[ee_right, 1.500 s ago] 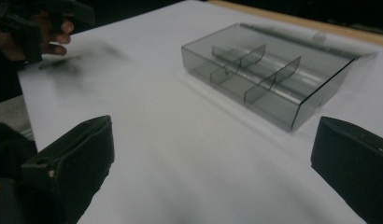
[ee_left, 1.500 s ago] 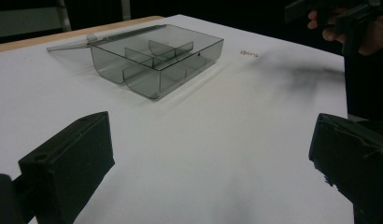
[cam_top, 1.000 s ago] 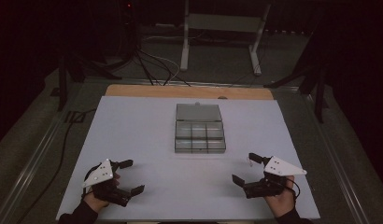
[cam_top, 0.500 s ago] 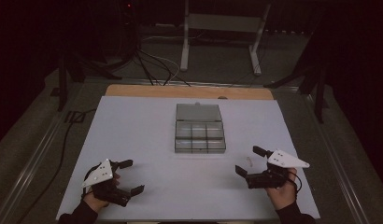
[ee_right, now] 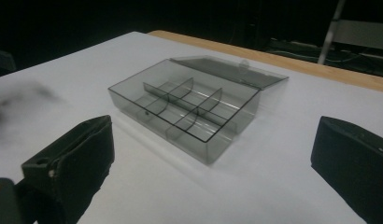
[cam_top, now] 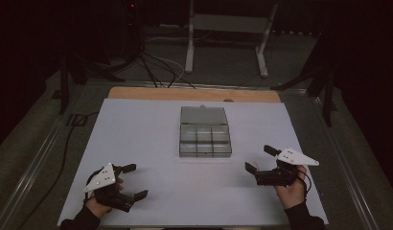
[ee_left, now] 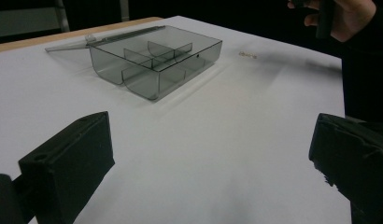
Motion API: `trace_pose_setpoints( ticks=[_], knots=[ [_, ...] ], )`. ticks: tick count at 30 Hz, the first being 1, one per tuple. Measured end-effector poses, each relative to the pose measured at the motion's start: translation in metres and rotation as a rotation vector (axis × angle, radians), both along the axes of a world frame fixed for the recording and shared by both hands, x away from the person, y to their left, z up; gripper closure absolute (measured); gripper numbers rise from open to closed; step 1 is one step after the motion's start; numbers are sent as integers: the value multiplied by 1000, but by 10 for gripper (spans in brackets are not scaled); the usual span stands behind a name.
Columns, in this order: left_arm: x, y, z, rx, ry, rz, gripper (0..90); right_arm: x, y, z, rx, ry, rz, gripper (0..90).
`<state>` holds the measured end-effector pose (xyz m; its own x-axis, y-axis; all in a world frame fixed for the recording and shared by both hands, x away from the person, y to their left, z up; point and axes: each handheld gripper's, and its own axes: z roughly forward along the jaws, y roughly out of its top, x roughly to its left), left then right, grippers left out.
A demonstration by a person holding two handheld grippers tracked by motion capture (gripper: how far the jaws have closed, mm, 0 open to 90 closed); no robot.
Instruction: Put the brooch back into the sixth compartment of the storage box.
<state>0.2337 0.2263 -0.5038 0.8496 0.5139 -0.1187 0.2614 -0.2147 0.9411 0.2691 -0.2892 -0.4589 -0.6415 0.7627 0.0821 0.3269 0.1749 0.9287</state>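
Note:
A clear grey compartment box (cam_top: pixel 204 140) sits at the middle of the white table, its lid (cam_top: pixel 203 115) folded flat behind it. Its several compartments look empty in both gripper views (ee_left: pixel 154 63) (ee_right: pixel 187 107). My left gripper (cam_top: pixel 135 181) rests at the front left of the table, open, nothing between its jaws. My right gripper (cam_top: pixel 260 158) is at the front right, open and empty too, a little off the box's near right corner. The person's other hand (ee_left: pixel 341 18) shows at the top right of the left gripper view.
The white table sheet (cam_top: pixel 151 139) lies over a wooden board (cam_top: pixel 137 93) that shows along the far edge. Beyond it stand a metal frame stand (cam_top: pixel 228 28) and cables (cam_top: pixel 156 64) on the dark floor. A small faint mark (ee_left: pixel 247 55) lies on the sheet right of the box.
My right gripper has moved forward and a bit to the right, nearer the box's level. The left gripper has stayed put.

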Motion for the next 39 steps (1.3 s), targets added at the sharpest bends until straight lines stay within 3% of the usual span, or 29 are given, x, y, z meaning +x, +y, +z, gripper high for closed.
trace_pose_setpoints(
  ticks=[8, 14, 20, 24, 39],
  knots=[
    [1, 0, 0, 2, 1, -3, 15, 9, -5, -4, -11, 30, -48, 0],
    [0, 0, 0, 1, 1, -4, 15, 14, -8, -6, -25, 24, -64, 0],
    [1, 0, -1, 1, 0, -4, 15, 21, -11, -10, -35, 64, -87, 0],
    [0, 0, 0, 0, 0, -6, 15, 24, -13, -12, -50, 47, -110, 0],
    [0, 1, 0, 0, 0, -3, 15, 34, -19, -23, -70, 150, -138, 0]
  ],
)
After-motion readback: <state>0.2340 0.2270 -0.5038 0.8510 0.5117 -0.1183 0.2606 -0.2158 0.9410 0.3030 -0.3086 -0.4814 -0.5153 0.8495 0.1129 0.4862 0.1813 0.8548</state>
